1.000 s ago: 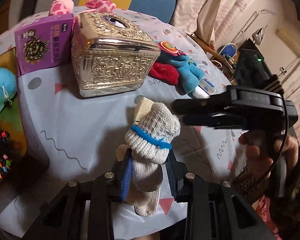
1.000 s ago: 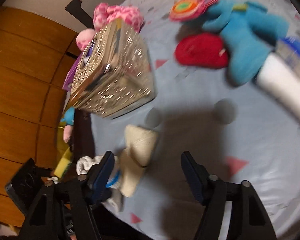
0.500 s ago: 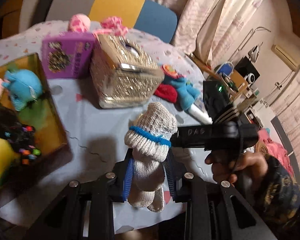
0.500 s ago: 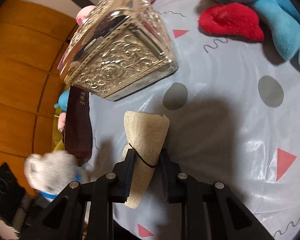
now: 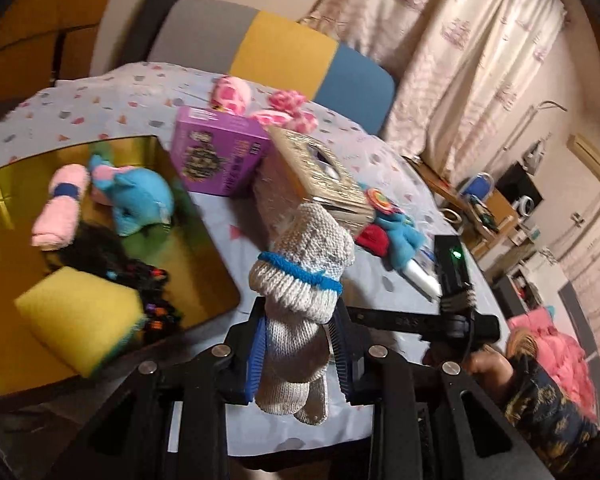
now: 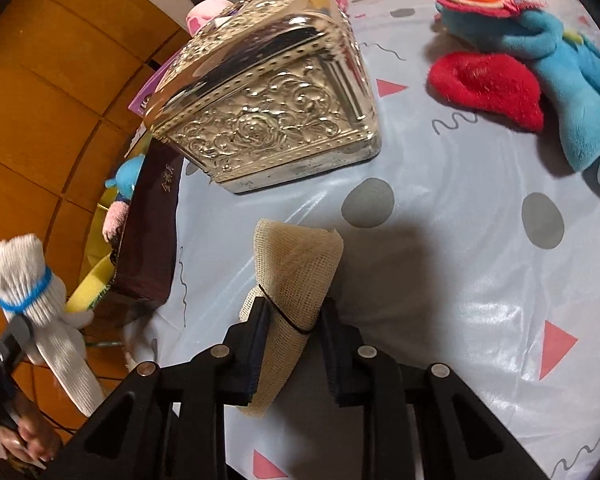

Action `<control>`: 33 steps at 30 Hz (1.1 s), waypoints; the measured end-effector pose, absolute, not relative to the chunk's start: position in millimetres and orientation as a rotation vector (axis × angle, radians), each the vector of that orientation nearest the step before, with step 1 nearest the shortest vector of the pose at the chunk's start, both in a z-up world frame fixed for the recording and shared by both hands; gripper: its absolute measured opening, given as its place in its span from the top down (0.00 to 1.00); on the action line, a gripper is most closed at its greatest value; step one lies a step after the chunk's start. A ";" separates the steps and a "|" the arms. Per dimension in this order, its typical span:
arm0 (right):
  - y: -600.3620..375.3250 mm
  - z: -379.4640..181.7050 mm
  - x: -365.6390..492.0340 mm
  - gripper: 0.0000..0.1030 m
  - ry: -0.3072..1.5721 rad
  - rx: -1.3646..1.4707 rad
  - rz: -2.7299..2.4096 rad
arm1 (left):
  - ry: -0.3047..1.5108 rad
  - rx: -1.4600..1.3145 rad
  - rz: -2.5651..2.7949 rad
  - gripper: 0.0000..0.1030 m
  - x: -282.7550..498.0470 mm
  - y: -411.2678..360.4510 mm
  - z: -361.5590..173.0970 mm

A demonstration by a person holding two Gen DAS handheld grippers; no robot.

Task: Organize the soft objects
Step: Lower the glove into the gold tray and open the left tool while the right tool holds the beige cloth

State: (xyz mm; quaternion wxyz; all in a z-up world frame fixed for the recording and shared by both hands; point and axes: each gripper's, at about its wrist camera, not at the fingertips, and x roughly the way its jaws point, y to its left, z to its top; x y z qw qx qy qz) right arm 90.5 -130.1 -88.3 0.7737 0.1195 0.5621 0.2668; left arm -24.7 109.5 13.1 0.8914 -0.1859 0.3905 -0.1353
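Observation:
My left gripper (image 5: 298,354) is shut on a grey knitted sock roll with a blue band (image 5: 304,276), held up above the table's near edge; it also shows in the right wrist view (image 6: 22,280). My right gripper (image 6: 292,344) is shut on a beige gauze roll (image 6: 294,276) with a black band, low over the table. A gold tray (image 5: 204,280) at the left holds a pink roll (image 5: 60,208), a blue plush (image 5: 140,200), a yellow sponge (image 5: 76,312) and a dark tangle.
A silver embossed box (image 6: 276,120) stands mid-table with a purple carton (image 5: 216,156) behind it. A red plush (image 6: 484,84), a blue plush with a lollipop (image 6: 552,52) and a white tube lie at the right. Pink spotted plush (image 5: 260,108) lies at the back.
My left gripper has lifted the sock roll and swung left, so the gold tray is in view. My right gripper has closed on the gauze roll and holds it.

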 end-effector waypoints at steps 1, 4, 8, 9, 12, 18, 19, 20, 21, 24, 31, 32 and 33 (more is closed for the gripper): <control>-127.3 -87.9 89.9 0.77 1.212 0.243 0.575 | 0.812 -0.389 -0.259 0.71 -24.0 113.4 13.0; -122.8 -86.1 88.1 0.77 1.197 0.202 0.571 | 0.814 -0.383 -0.194 0.71 -24.5 124.0 14.6; -126.7 -85.7 87.9 0.77 1.192 0.202 0.573 | 0.791 -0.386 -0.122 0.71 -29.3 144.0 21.4; -127.0 -85.7 87.8 0.77 1.190 0.201 0.574 | 0.787 -0.381 -0.101 0.71 -29.5 148.6 22.4; -125.1 -85.4 87.1 0.77 1.186 0.191 0.571 | 0.779 -0.380 -0.037 0.71 -30.6 165.3 23.4; -116.0 -82.9 83.2 0.76 1.173 0.143 0.560 | 0.803 -0.392 0.103 0.71 -27.3 210.7 14.1; -113.6 -82.7 83.0 0.76 1.172 0.137 0.558 | 0.812 -0.399 0.125 0.71 -24.9 221.2 11.5; -112.2 -82.3 82.8 0.76 1.171 0.129 0.557 | 0.821 -0.410 0.144 0.71 -22.1 231.9 8.5; -110.5 -82.1 82.4 0.76 1.170 0.121 0.554 | 0.829 -0.422 0.164 0.71 -19.5 242.2 5.5; -108.4 -82.0 81.9 0.75 1.164 0.108 0.550 | 0.862 -0.461 0.214 0.71 -7.1 275.4 -4.3; -108.9 -82.3 81.7 0.75 1.160 0.105 0.545 | 0.901 -0.480 0.293 0.70 32.5 325.7 -14.5; -108.6 -82.2 81.8 0.74 1.160 0.103 0.544 | 0.910 -0.471 0.311 0.70 38.6 329.5 -16.0; -108.3 -82.1 81.9 0.74 1.161 0.100 0.543 | 0.921 -0.459 0.313 0.70 46.8 333.4 -18.8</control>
